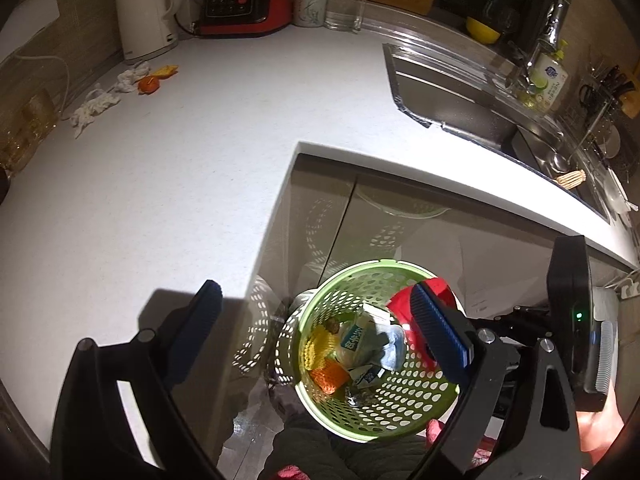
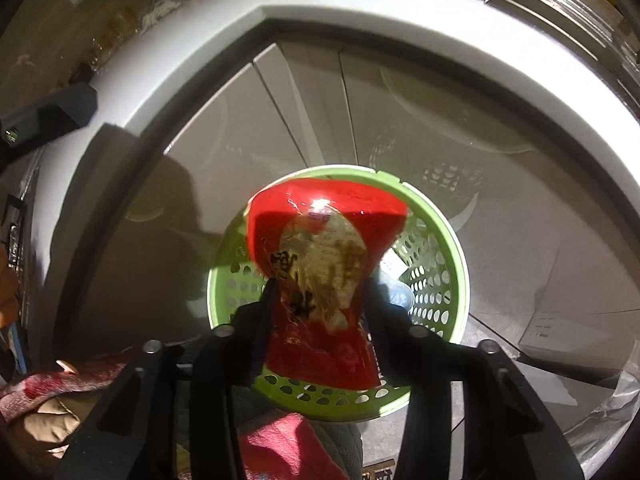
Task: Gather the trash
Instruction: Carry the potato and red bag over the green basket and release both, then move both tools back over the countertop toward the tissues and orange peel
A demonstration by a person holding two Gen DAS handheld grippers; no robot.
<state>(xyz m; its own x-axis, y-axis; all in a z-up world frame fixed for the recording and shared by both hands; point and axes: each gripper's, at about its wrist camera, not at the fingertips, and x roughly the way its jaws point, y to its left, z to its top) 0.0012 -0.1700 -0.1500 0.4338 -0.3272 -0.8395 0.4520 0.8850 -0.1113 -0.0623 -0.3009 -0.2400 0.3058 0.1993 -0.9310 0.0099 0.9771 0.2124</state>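
Observation:
A green perforated basket (image 1: 360,270) (image 2: 452,240) stands on the floor by the cabinet, holding wrappers, a crumpled carton (image 1: 354,340) and an orange scrap (image 1: 328,376). My left gripper (image 1: 314,290) hangs over it, open wide and empty. My right gripper (image 2: 322,292) points down into the basket. A red snack bag (image 2: 320,280) (image 1: 434,292) sits blurred between its fingers, which look slack on it. On the counter's far left lie white tissues (image 1: 96,106), an orange peel (image 1: 148,85) and a yellow wrapper (image 1: 166,71).
A white kettle (image 1: 144,12), a red-and-black cooker (image 1: 244,0), a mug and a glass (image 1: 344,10) line the back wall. The sink (image 1: 460,96) with a soap bottle (image 1: 550,80) lies to the right. The person's hand (image 1: 600,428) and legs are near the basket.

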